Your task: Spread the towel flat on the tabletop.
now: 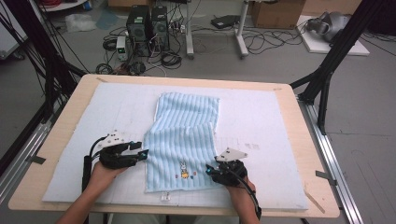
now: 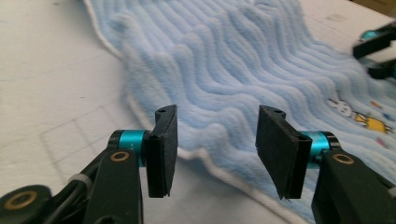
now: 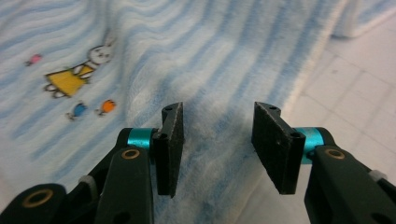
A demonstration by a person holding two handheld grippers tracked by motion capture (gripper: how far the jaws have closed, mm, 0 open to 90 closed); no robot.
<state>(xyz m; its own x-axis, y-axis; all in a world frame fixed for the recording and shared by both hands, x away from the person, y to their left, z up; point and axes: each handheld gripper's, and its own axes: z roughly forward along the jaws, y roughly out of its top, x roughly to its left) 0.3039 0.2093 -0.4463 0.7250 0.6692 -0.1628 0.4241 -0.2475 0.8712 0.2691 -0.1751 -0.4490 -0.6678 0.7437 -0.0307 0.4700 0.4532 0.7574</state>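
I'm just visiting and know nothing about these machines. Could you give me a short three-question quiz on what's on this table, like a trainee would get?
1. True or false: the left claw is open.
2. The light blue ribbed fleece towel lies on: A) a white foam mat, B) bare wood, C) a metal tray.
3. Fill in: the printed picture on the towel shows a ____ in a yellow dress.

Key: 1 true; 2 A; 3 rabbit.

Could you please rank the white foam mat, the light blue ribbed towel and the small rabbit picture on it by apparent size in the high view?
1. White foam mat
2. Light blue ribbed towel
3. Small rabbit picture
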